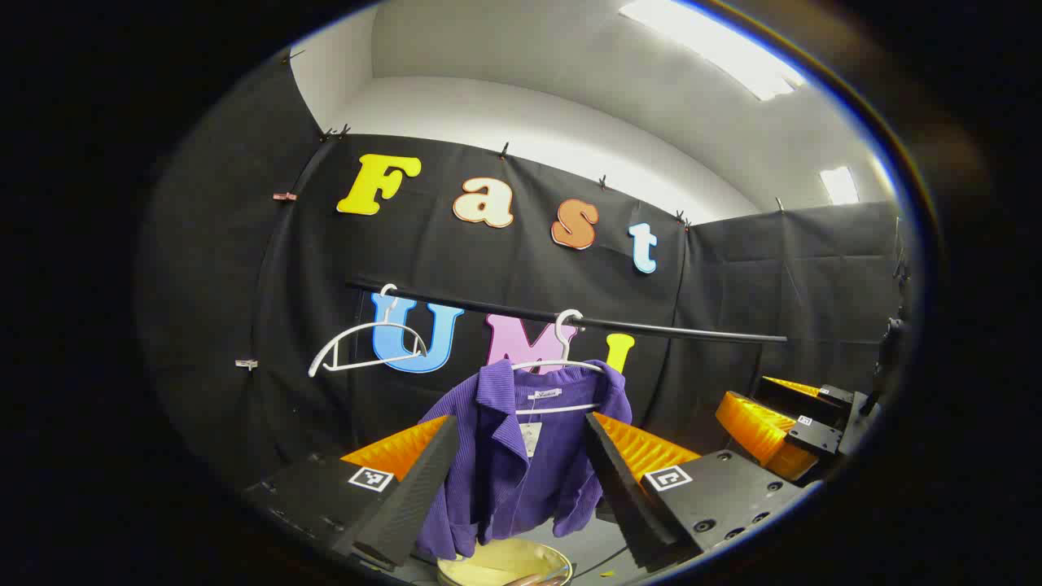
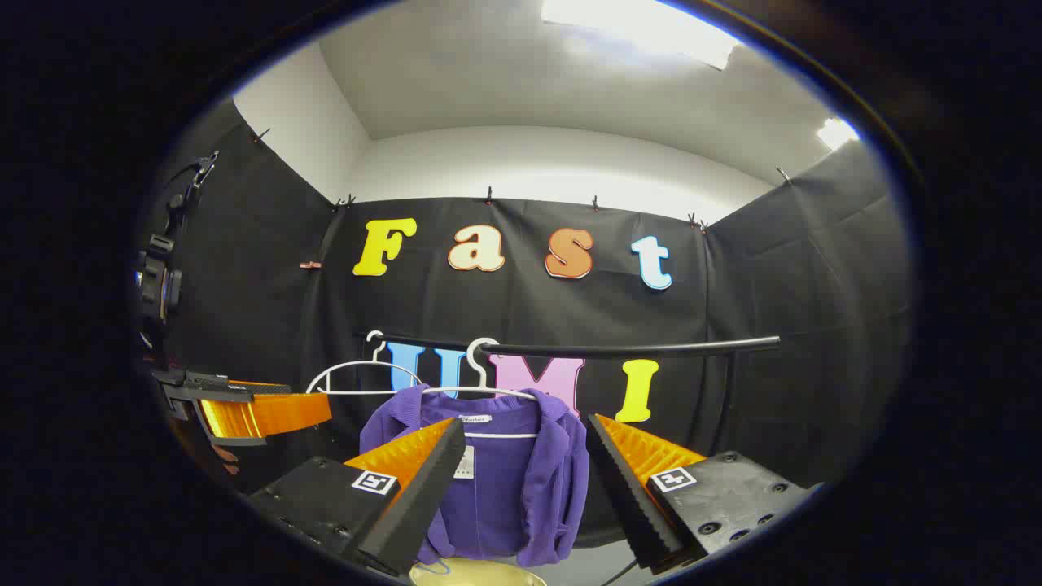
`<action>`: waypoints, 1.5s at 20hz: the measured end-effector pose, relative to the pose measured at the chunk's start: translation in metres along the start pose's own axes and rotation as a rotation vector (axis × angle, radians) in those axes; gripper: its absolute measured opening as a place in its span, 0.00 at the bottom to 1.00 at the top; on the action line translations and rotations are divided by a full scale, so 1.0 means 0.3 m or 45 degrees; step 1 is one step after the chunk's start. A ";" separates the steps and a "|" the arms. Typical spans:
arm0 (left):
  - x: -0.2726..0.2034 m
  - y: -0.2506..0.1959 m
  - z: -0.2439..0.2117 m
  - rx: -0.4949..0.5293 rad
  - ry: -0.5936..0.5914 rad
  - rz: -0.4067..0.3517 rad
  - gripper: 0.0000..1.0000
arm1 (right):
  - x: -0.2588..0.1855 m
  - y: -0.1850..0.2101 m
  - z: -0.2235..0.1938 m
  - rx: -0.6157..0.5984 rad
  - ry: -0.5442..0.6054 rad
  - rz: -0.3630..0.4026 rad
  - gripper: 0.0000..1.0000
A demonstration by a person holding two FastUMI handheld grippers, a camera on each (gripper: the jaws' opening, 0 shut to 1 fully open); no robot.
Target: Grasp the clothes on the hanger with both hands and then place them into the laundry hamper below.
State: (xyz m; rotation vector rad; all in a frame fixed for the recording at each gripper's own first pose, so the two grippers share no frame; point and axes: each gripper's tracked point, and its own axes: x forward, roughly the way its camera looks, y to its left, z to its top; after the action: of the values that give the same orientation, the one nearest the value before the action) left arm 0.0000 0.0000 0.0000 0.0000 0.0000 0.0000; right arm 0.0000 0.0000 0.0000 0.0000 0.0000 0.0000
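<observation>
Purple shirt (image 1: 521, 456) on white hanger (image 1: 562, 366); empty hanger (image 1: 366, 346) beside, hamper (image 1: 505, 564) below.

empty white hanger (image 1: 358, 346) on black rail (image 1: 651, 327); ceiling light panels (image 1: 716, 49) lit overhead.

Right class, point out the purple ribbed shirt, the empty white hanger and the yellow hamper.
purple ribbed shirt (image 1: 509, 480), left gripper view, front panel
empty white hanger (image 1: 366, 346), left gripper view, arched shoulder
yellow hamper (image 1: 505, 563), left gripper view, rim
</observation>
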 end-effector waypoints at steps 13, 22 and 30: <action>0.004 -0.021 0.015 -0.012 -0.021 -0.016 0.96 | 0.010 -0.013 0.016 0.022 -0.012 0.001 0.99; 0.001 -0.030 -0.012 -0.017 0.013 -0.052 0.96 | -0.008 0.002 -0.005 0.024 0.022 -0.014 0.97; -0.047 -0.003 0.010 -0.020 -0.004 -0.104 0.96 | -0.051 0.053 -0.009 0.014 0.040 -0.042 0.97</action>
State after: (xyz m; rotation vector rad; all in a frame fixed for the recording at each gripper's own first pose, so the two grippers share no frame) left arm -0.0140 -0.0009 0.0030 -0.0155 -0.0035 -0.0813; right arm -0.0154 0.0158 -0.0028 0.0110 0.0317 -0.0331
